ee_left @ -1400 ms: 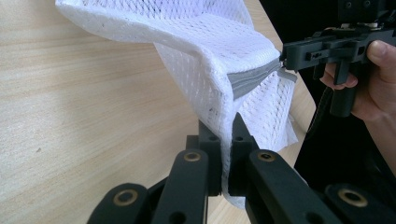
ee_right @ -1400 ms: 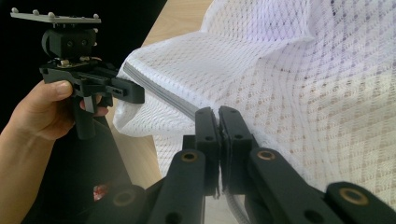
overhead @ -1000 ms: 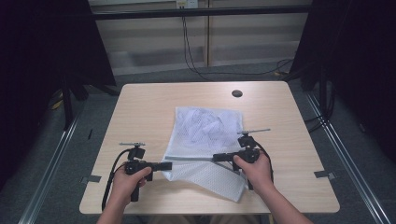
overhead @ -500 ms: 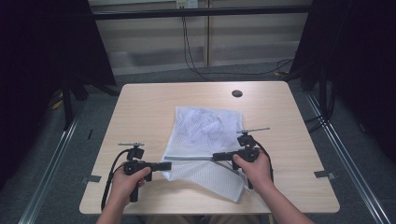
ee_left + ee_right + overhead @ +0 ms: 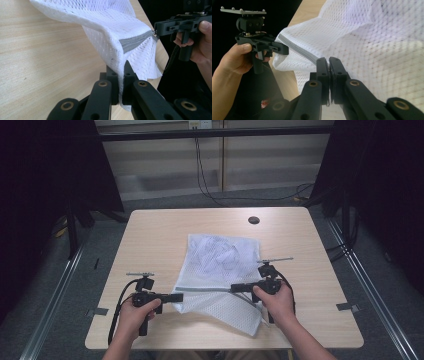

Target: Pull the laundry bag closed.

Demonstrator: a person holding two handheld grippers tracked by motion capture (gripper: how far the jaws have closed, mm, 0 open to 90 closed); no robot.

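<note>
1. A pale wood-grain table (image 5: 150, 240) with rounded corners stands on grey carpet; dark curtains hang at both sides, and black cables trail down the pale wall behind.
2. A small dark round disc (image 5: 253, 220) sits in the tabletop, beyond the far edge of the mesh bag (image 5: 225, 257) and well apart from it.
3. The mesh bag is white, soft, open-weave netting (its holes show plainly in both gripper views), lying rumpled across the middle of the table, its near end reaching toward the person's edge.
4. A grey zipper band (image 5: 136, 41) runs straight along the bag's lifted near part, stretched between the two grippers.
5. Whether anything lies inside the bag, I cannot tell; a crumpled bulge shows in its far half.
6. The left gripper (image 5: 176, 297), at the bag's left edge, has its jaws closed on a fold of mesh, pinched between the black tips.
7. The right gripper (image 5: 234, 288), at the zipper's other end, is clamped on the bag at the grey band.
8. Each gripper is held by a hand: left hand (image 5: 134, 312), right hand (image 5: 275, 300).
</note>
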